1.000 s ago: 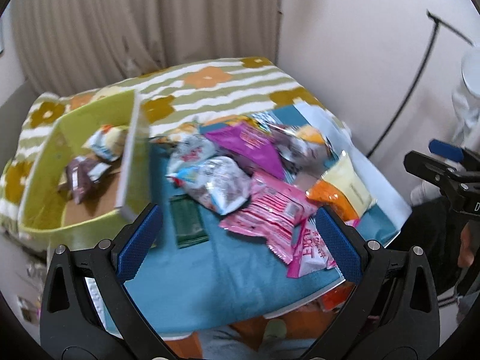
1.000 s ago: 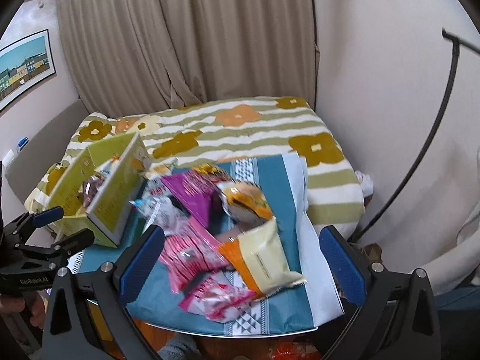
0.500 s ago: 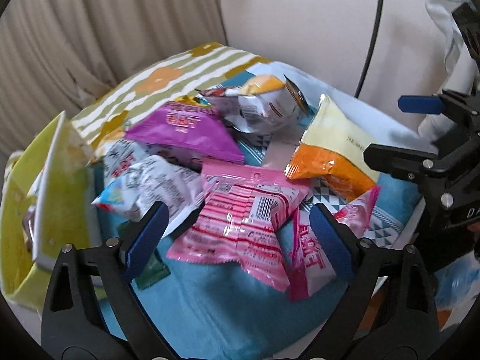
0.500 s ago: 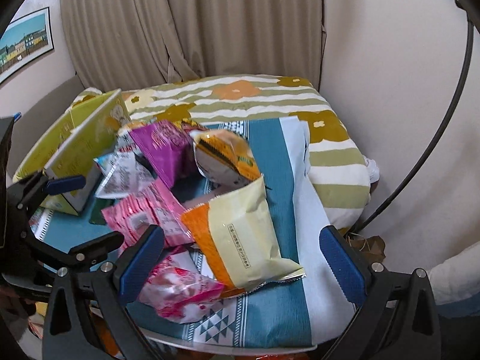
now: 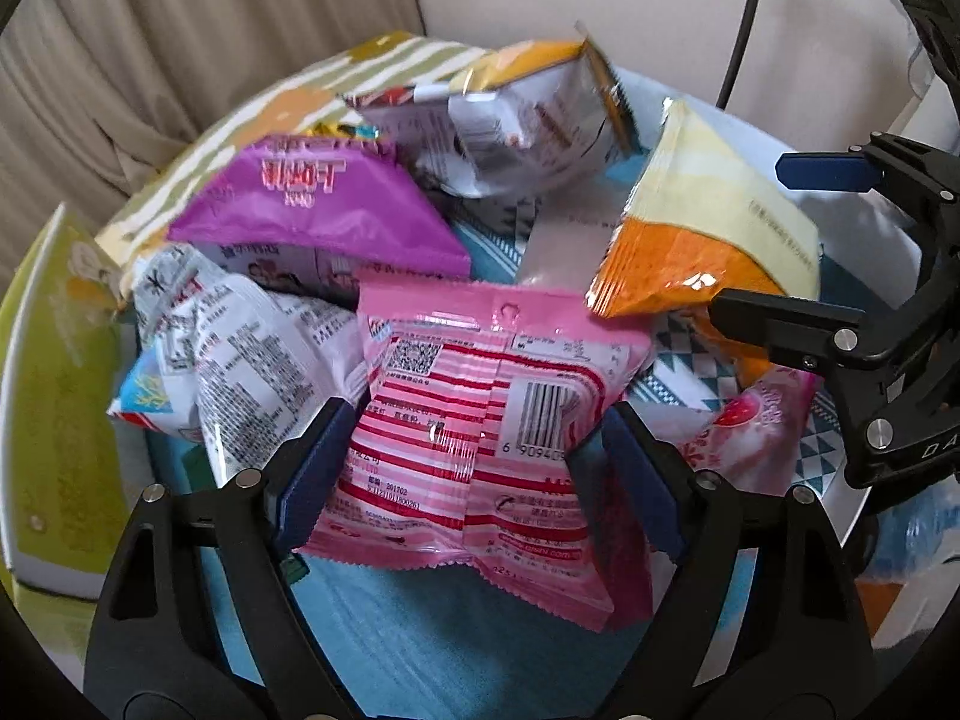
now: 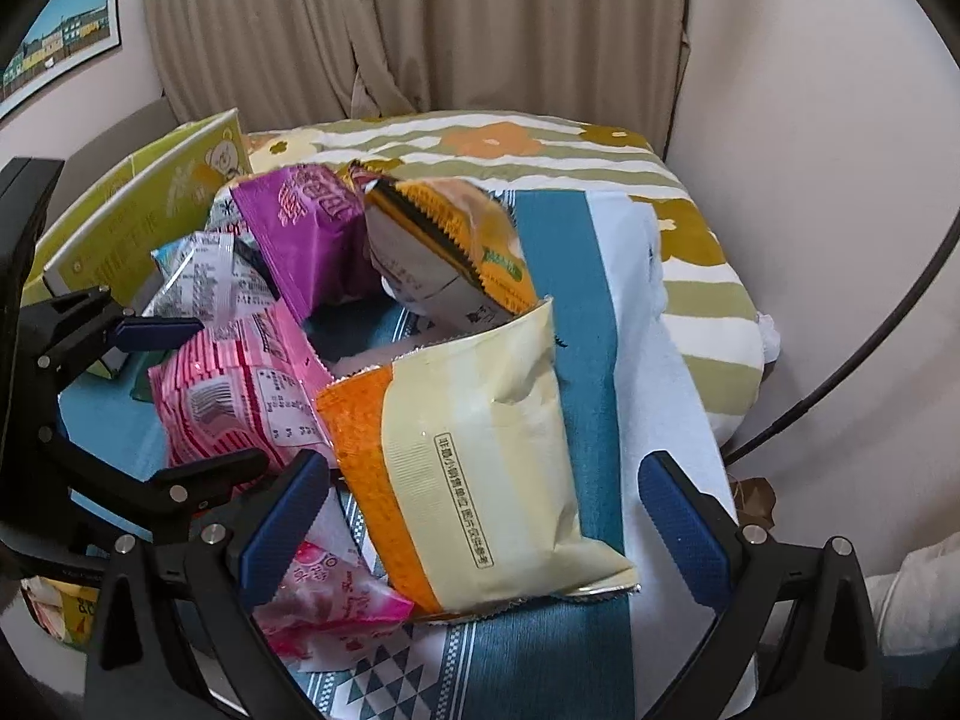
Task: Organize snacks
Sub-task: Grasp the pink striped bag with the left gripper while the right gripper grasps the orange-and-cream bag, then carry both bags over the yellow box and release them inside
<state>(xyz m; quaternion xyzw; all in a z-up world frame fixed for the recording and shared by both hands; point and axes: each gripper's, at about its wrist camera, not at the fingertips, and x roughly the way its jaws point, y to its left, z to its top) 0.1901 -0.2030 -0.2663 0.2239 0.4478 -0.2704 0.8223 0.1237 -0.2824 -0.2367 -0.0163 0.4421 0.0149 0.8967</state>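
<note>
Left gripper (image 5: 474, 450) fingers spread wide around the pink striped snack packet (image 5: 480, 438); right gripper (image 6: 486, 510) fingers spread around the cream-and-orange packet (image 6: 480, 456).

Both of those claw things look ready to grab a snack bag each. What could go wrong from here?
The left gripper straddles the pink striped bag, which lies against the white printed bag; closing might pinch both. The right gripper hangs open around the yellow-orange bag, which overlaps the pink one, so lifting it could drag neighbours. The two grippers are close together and might bump.
</note>
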